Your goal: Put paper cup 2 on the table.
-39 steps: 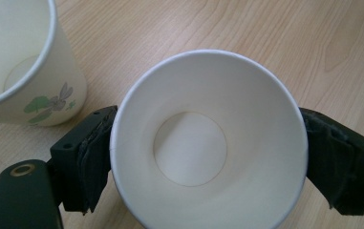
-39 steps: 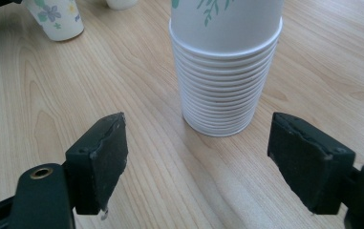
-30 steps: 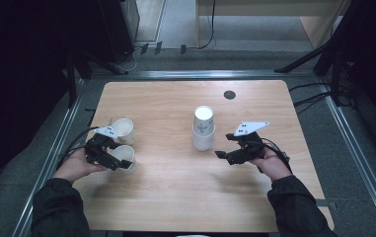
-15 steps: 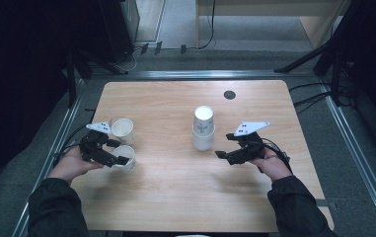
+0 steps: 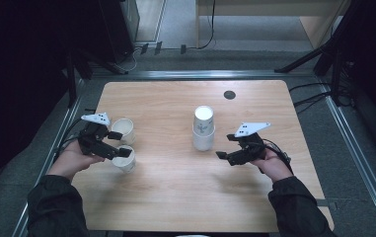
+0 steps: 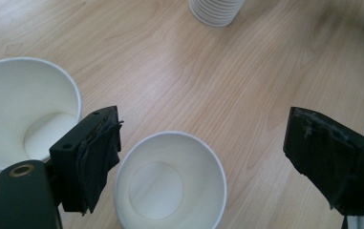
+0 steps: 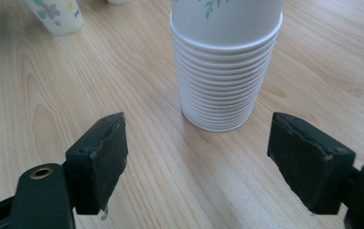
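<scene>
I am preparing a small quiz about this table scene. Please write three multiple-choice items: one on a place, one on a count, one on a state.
1. Where does the stack of cups stand?
A. near the middle of the table
B. at the table's left edge
C. on the floor

2. How many single cups stand near the left gripper?
A. none
B. two
C. five

3. How do the right gripper jaws stand?
A. shut on the stack
B. shut on nothing
C. open, short of the stack

Answers: 1 A, the high view shows the stack mid-table. 2 B, the near cup and the far cup stand upright. 3 C, bare wood lies between the jaws.
</scene>
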